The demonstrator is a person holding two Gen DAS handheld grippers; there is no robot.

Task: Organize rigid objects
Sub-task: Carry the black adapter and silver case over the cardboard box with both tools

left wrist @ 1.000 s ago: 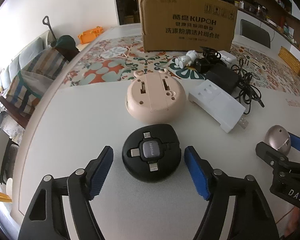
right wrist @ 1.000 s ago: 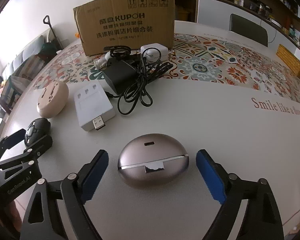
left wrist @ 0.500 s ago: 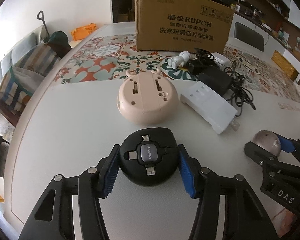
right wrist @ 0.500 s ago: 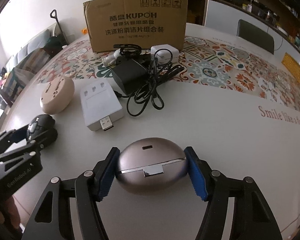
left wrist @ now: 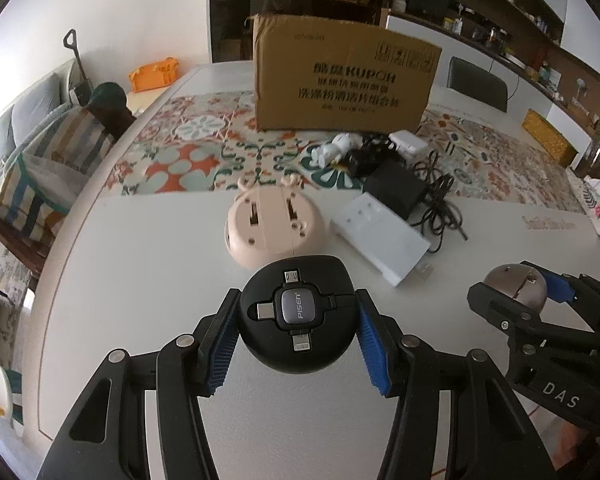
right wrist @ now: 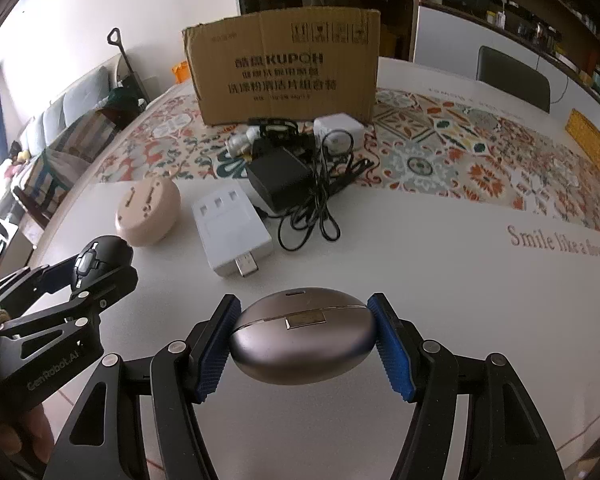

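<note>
My left gripper (left wrist: 298, 338) is shut on a round black PISEN cable reel (left wrist: 298, 312) and holds it above the white table, tilted toward the camera. It also shows in the right wrist view (right wrist: 102, 258). My right gripper (right wrist: 304, 344) is shut on a metallic egg-shaped case (right wrist: 304, 342), lifted off the table; it also shows in the left wrist view (left wrist: 514, 288). A brown cardboard box (left wrist: 344, 76) stands at the back of the table.
On the table lie a pink round charger (left wrist: 274, 228), a white rectangular USB block (left wrist: 380, 238), a black adapter with tangled cord (left wrist: 396, 190), a white plug (left wrist: 408, 142) and a small white figure (left wrist: 332, 152). A patterned mat (right wrist: 460, 152) covers the far half.
Both grippers went from open around their objects to shut on them. Both objects have since risen off the table and sit higher in view.
</note>
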